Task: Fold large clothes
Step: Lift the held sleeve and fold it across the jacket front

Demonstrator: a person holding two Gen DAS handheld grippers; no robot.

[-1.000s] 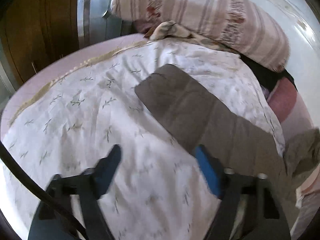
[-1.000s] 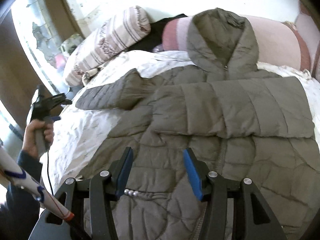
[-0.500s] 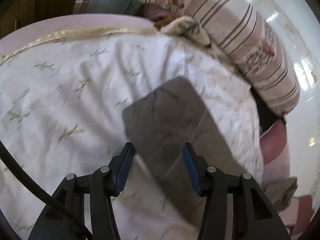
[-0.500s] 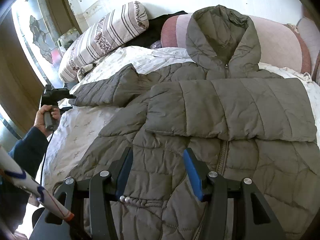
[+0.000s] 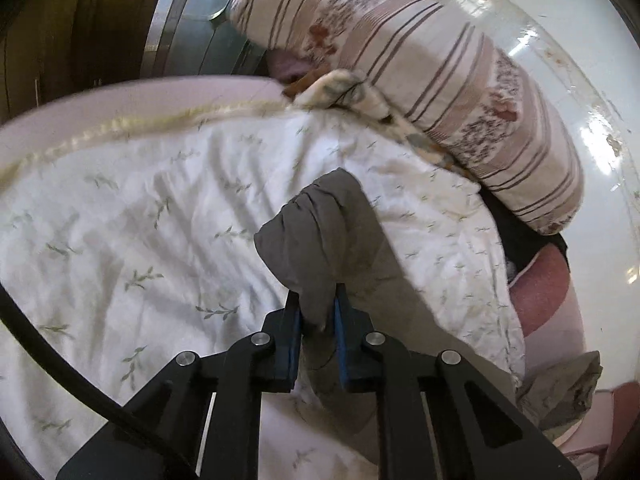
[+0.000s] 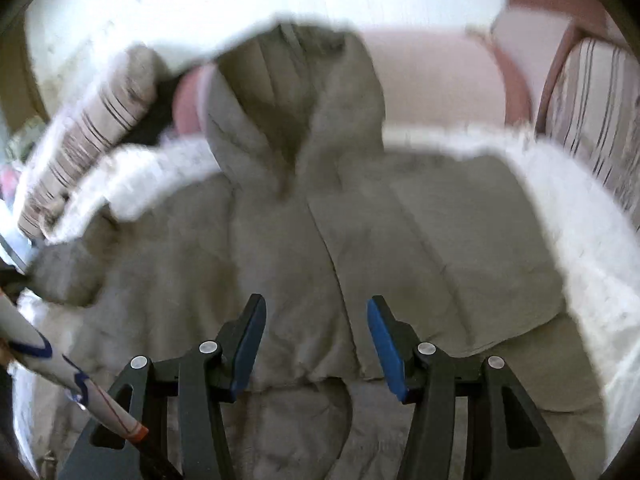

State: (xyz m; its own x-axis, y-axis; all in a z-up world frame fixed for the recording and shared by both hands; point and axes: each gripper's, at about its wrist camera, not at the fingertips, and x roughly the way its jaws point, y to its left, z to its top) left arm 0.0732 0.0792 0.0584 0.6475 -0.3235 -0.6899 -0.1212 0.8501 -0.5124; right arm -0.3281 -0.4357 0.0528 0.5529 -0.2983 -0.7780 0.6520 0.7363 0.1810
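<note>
- Left wrist view: the left gripper [image 5: 316, 300] had just closed, its blue pads pinching the grey jacket's sleeve end [image 5: 320, 232], which bunched above the floral bedsheet [image 5: 120, 216].
- The right gripper [image 6: 316, 332] hung about half open, holding nothing, over the jacket [image 6: 304, 240] spread on the bed.

Grey-olive quilted jacket [image 6: 360, 240] on white bedspread [image 5: 140, 220] (pale green leaf sprigs); beyond bedspread, pillow [image 5: 440, 80] striped cream, mauve, brown; gripper pads [image 5: 294, 332] blue.
</note>
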